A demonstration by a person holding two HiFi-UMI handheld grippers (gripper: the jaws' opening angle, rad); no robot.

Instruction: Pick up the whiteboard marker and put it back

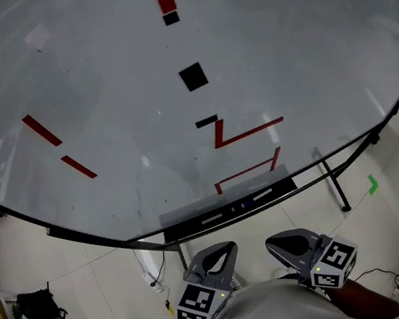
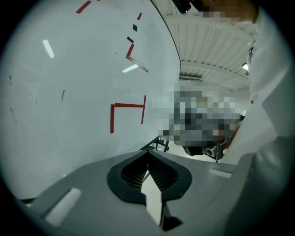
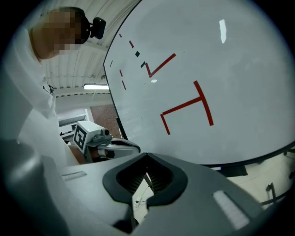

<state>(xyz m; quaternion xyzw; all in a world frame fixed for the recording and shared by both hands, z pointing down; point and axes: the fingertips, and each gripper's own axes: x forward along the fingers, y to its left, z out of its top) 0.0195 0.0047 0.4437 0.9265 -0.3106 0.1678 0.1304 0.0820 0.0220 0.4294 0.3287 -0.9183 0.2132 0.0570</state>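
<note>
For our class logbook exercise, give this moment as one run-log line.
left hand-held gripper: shut, empty | right hand-held gripper: shut, empty | both: held low, apart from whiteboard tray | nothing grasped

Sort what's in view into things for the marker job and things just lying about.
Job: whiteboard; tray; pale marker-like sticks on it; left gripper and right gripper, both shut and empty.
Lying about: black bag; green floor tape.

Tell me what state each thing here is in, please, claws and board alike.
Left gripper: shut, nothing between its jaws.
Right gripper: shut, nothing between its jaws.
Whiteboard: upright, bearing red strips and black squares.
Tray: on the board's lower edge, holding small pale items I can't identify.
</note>
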